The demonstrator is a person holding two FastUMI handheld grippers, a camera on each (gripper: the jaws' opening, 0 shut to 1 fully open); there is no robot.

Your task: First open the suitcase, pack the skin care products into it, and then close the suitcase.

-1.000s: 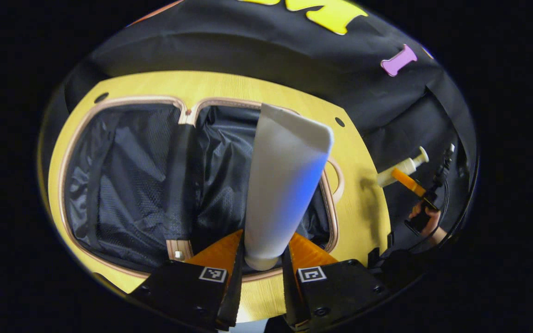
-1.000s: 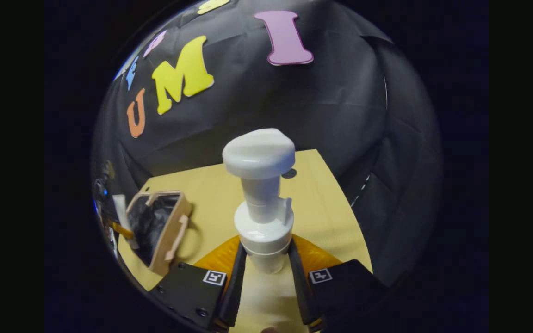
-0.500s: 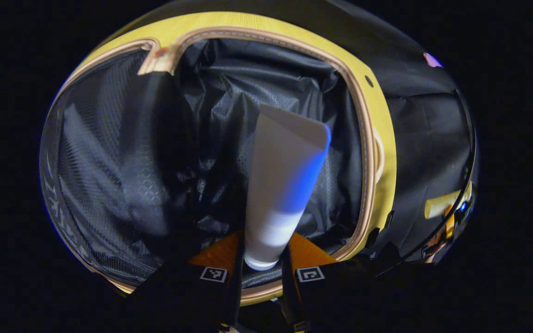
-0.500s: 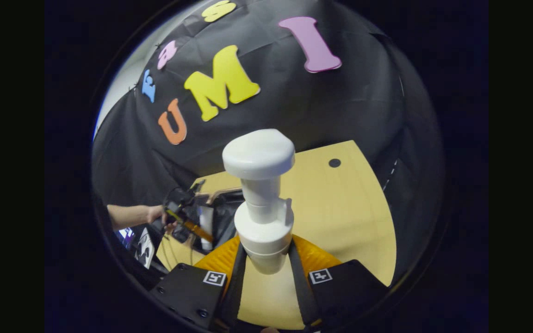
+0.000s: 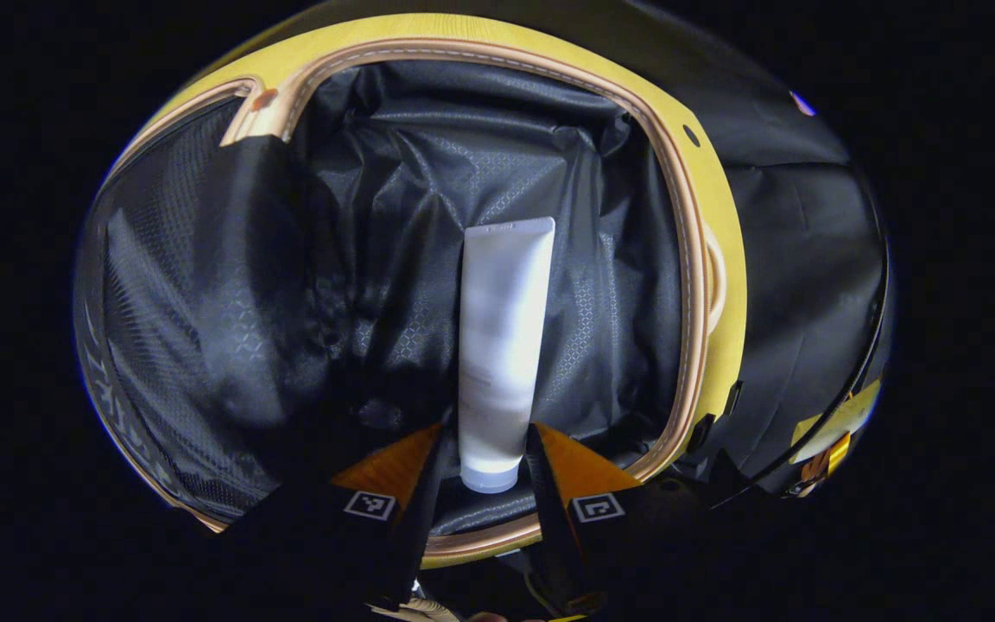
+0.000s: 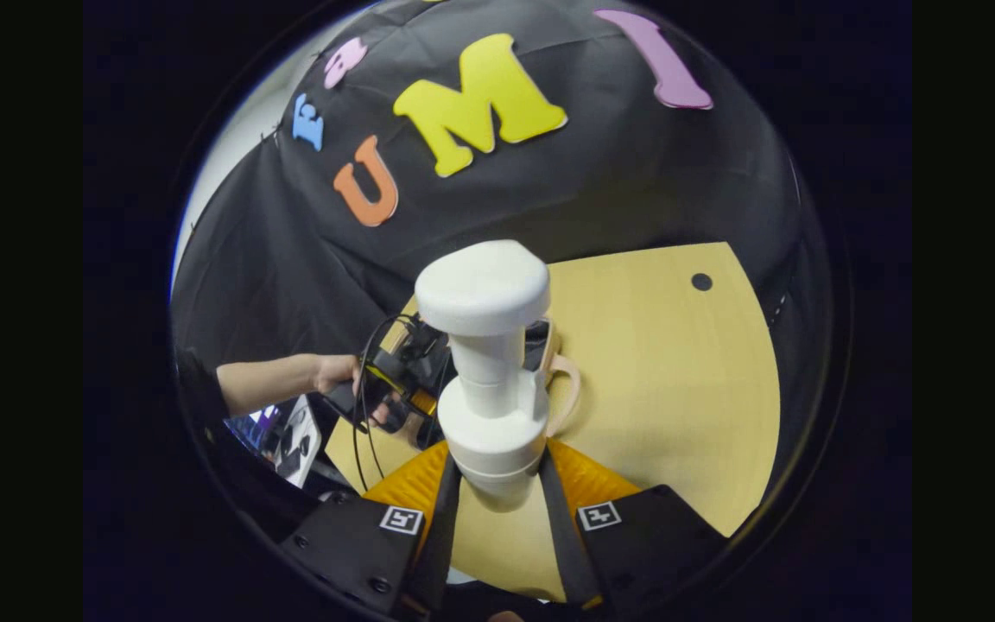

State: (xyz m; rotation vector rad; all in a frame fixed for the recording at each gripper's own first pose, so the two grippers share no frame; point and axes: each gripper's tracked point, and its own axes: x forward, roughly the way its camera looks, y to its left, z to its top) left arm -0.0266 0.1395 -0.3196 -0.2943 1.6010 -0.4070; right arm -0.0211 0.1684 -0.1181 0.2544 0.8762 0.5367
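Left gripper [image 5: 482,471]: jaws spread slightly, flanking the cap end of a white squeeze tube [image 5: 502,345]; contact with its sides not resolvable from the left gripper view. Tube: smooth matte plastic, round at the cap, tapering to a flat crimped tail; lying on the black lining of the open suitcase [image 5: 687,216], nearer its handle-side rim than its hinge, tail pointing toward the far rim. Judged light, soft-walled, somewhat slick; best held low at the stiffer cap shoulder, since pressure mid-body would likely dent it. Lining: thin, crinkled, diamond-embossed fabric; mesh panel across the other half; shell rim tan with a stitched edge.

Right gripper [image 6: 497,484]: jaws pinching the neck of a white pump bottle [image 6: 489,363] just under its collar, held upright above the near edge of the desk [image 6: 679,389]. Bottle: rigid glossy plastic, stepped cylinders topped by a broad rounded pump head with a short spout. Judged heavier than the tube, top-heavy, slippery; collar acting as a ledge against sliding. Pump head presumably springy, so poor as a grip point. Desk: pale wood-grain top, one dark hole near its far corner. Beyond the bottle, a hand [image 6: 333,373] holding the other gripper at the suitcase.
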